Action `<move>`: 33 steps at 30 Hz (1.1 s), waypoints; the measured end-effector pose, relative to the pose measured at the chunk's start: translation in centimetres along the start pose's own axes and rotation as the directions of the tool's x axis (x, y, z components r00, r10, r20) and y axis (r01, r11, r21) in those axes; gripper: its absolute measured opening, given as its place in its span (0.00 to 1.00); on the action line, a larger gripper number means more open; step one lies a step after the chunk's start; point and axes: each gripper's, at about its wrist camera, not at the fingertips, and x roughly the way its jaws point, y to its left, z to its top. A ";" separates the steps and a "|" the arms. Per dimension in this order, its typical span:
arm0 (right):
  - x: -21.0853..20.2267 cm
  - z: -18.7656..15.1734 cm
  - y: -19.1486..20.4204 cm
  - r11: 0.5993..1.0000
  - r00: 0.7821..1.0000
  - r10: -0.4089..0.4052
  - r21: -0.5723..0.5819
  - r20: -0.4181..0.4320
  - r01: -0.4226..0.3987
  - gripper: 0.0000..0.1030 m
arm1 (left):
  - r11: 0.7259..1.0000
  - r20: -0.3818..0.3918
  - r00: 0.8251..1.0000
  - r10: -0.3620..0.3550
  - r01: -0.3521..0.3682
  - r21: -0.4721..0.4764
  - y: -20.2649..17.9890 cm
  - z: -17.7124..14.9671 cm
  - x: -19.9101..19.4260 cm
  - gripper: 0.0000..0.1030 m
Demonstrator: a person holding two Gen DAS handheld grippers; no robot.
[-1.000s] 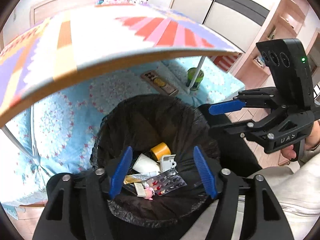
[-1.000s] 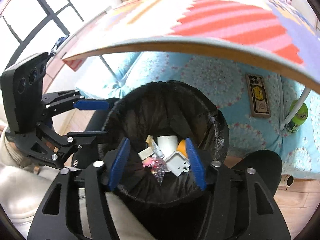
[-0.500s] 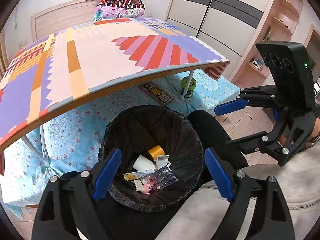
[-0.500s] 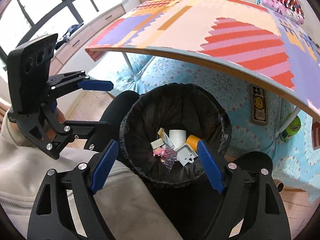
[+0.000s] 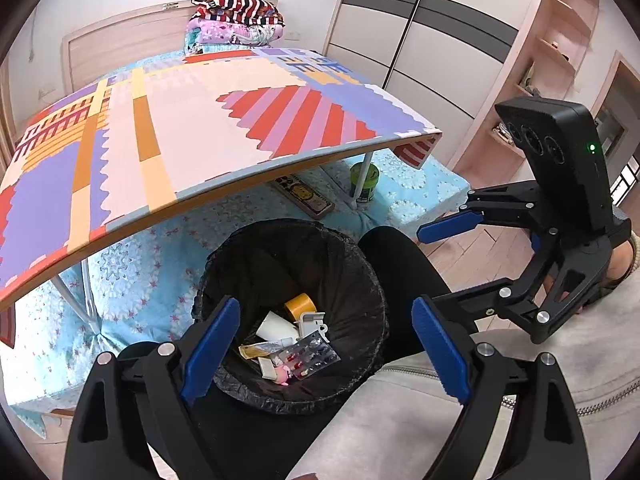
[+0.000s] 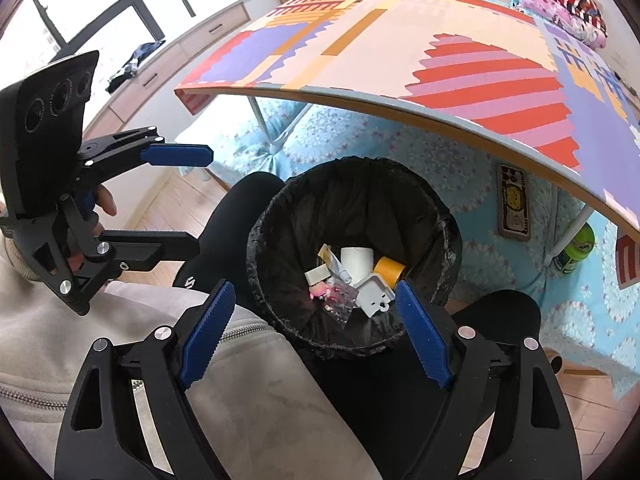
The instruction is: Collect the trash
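Now the left gripper (image 5: 324,352) and right gripper (image 6: 316,332) both gape wide, jaws just opened, holding nothing; below, the round black-lined trash bin (image 5: 360,264) holds a yellow tape roll (image 5: 299,304).

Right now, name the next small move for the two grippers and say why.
Probably lift both clear of the bin: the left gripper and right gripper, whose jaws have just been opening, are empty, the trash lies inside, and the table top shows nothing more.

Your right gripper (image 6: 316,334) hangs spread and empty above the black-lined bin (image 6: 280,216), trash (image 6: 352,276) heaped inside it, your left gripper (image 6: 188,196) beside it.
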 end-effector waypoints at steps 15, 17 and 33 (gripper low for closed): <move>-0.6 0.0 0.3 1.000 1.000 0.008 -0.009 0.005 -0.008 0.80 | 1.000 0.006 1.000 -0.008 0.008 -0.001 -0.2 0.2 -0.1 0.82; -0.6 0.0 0.3 1.000 1.000 0.008 -0.009 0.001 -0.008 0.80 | 1.000 0.010 1.000 -0.009 0.009 0.001 -0.3 0.2 -0.2 0.82; -1.0 0.2 0.6 1.000 1.000 -0.002 -0.019 0.017 0.002 0.80 | 1.000 0.013 1.000 -0.015 0.015 0.004 -0.5 0.3 -0.4 0.82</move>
